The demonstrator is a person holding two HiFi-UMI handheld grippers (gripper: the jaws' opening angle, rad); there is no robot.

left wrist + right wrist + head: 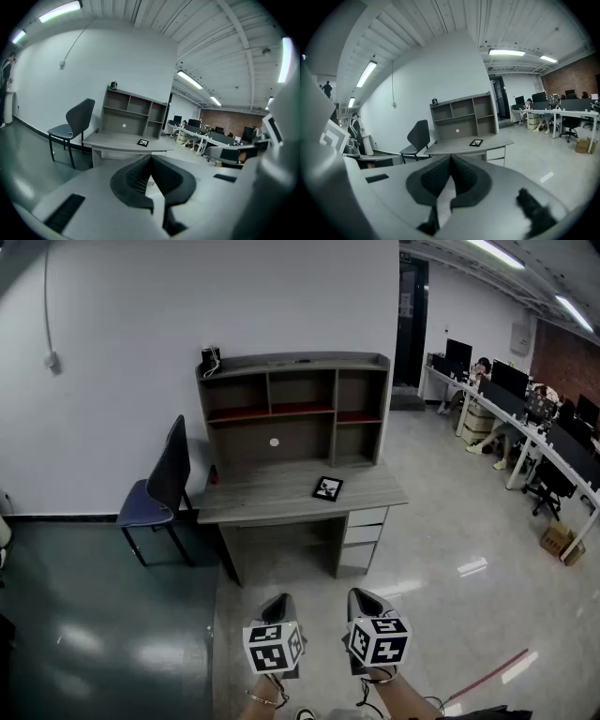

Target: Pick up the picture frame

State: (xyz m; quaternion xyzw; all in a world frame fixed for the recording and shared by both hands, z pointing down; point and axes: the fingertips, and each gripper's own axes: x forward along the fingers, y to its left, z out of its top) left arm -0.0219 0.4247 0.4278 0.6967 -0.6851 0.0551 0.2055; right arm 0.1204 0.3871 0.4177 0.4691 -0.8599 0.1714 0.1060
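Black picture frame (327, 488), grey wood-grain desk (267, 496), red shelf lining (272, 412), blue chair seat (142, 506)

Open floor (422, 559) is stretching before the desk (272, 498), leaving a free way to its front edge. The shelf unit (295, 360) is closing off the back of the desk top, with free room above the picture frame (327, 488). A chair (161, 486) is standing just beside the left end.
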